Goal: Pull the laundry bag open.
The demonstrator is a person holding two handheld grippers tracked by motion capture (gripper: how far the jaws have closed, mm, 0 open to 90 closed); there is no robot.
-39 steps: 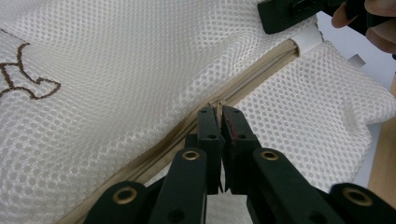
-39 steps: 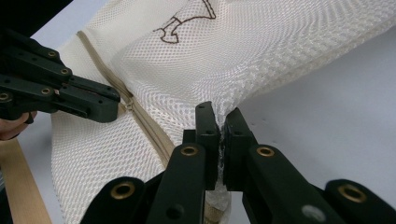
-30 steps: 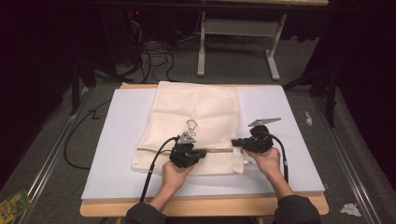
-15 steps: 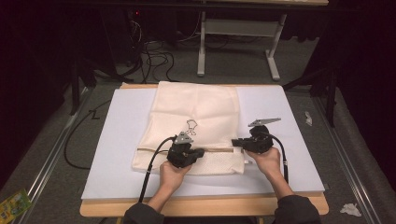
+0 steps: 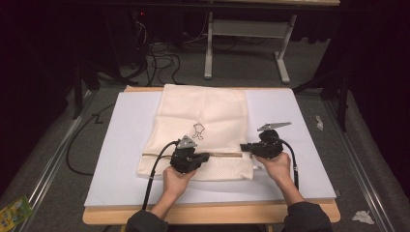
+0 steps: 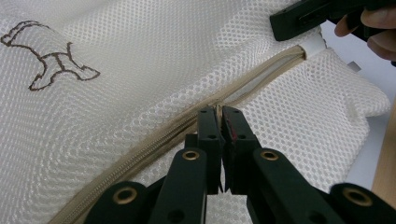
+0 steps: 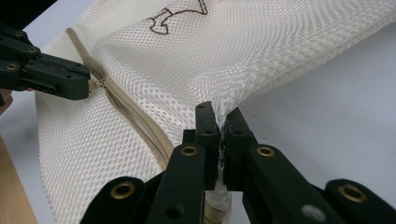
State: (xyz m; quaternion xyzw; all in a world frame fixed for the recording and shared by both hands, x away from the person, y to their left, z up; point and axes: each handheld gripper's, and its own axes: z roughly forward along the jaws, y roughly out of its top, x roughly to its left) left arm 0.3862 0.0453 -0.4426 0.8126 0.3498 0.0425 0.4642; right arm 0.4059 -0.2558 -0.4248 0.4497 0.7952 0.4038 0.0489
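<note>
The mesh laundry bag [image 5: 203,123] lies flat on the white board [image 5: 111,159], near the person's edge. Its contents cannot be determined through the mesh. A beige zipper [image 6: 154,140] runs across the bag near its lower end, and a brown outline figure [image 5: 197,130] is printed above it.

The left gripper [image 6: 219,114] has its jaws pressed together, pinching the zipper at mid-length. The right gripper [image 7: 220,116] has its jaws pressed together on the mesh at the bag's edge by the zipper end, lifting the fabric into a ridge.
</note>
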